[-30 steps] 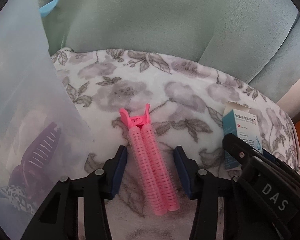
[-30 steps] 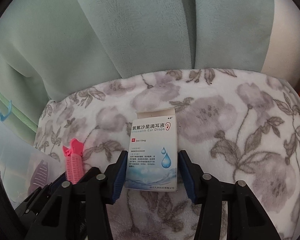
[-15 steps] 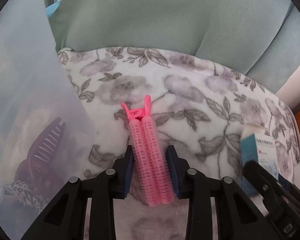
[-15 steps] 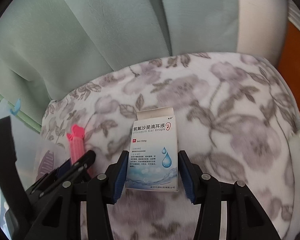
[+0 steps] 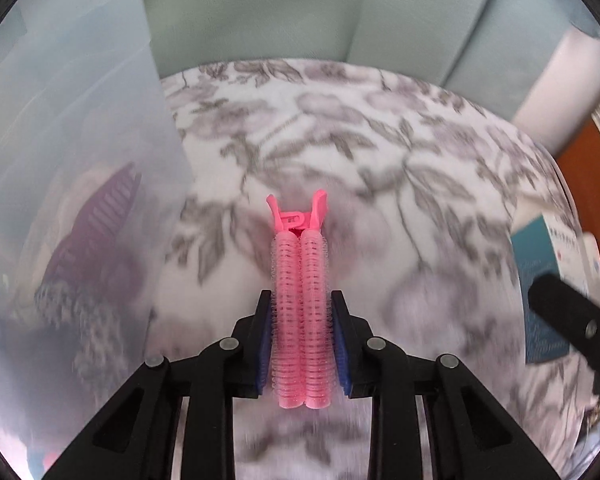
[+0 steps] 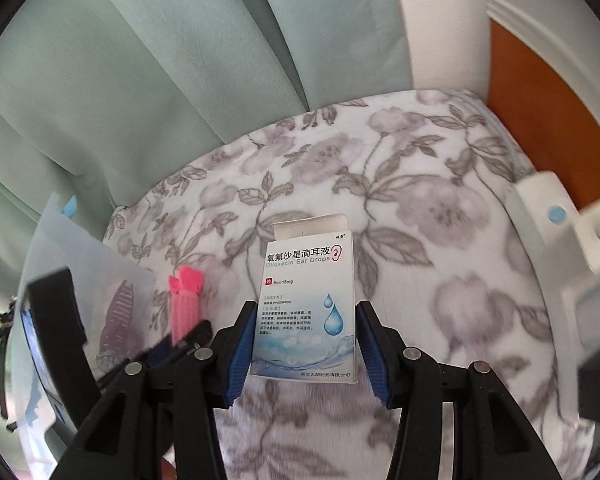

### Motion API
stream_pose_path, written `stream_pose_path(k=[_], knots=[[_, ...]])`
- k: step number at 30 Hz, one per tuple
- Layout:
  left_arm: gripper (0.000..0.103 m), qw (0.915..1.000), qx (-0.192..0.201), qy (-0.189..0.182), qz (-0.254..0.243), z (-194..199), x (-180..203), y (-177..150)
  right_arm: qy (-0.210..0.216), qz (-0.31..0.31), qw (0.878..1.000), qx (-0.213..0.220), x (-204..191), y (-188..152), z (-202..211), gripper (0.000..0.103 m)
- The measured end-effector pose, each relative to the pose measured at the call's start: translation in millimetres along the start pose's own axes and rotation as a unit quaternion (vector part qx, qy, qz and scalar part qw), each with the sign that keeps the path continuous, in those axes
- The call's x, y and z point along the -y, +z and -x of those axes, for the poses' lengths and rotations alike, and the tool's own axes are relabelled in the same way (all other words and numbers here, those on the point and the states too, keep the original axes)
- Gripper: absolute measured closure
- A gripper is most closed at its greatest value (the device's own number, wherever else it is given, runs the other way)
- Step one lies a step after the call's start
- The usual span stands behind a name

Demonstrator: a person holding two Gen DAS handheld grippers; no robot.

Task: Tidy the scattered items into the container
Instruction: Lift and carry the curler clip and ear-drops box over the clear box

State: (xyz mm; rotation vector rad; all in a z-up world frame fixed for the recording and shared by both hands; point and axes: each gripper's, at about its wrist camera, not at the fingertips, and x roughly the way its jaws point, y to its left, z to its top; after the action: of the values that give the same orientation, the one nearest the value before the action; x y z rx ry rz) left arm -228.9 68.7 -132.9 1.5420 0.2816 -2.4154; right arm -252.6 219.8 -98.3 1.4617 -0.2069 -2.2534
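We've got the left gripper (image 5: 301, 344) clamped on the hair roller (image 5: 300, 300) and the right gripper (image 6: 303, 354) clamped on the medicine box (image 6: 306, 304); bristly roller could twist loose over the container (image 5: 72, 184)

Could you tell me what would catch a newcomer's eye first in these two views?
Probably the bright pink hair roller clip, clamped in the left claw over the floral blanket. Next, the ear drops box, clamped upright in the right claw. At the left stands the frosted plastic container, a purple hair claw clip showing through its wall.
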Motion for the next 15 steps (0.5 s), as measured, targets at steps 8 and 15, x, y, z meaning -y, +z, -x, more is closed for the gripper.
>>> stream_pose_path(k=[8,15], knots=[[0.075,0.9991,0.019,-0.034,-0.020,45,4,-19,0.005,-0.004,1.000,0.019,-8,-20,42,0.051],[0.075,0.9955,0.072,-0.057,-0.024,103,0,-14,0.020,-0.011,0.998,0.062,-16,-23,92,0.051]])
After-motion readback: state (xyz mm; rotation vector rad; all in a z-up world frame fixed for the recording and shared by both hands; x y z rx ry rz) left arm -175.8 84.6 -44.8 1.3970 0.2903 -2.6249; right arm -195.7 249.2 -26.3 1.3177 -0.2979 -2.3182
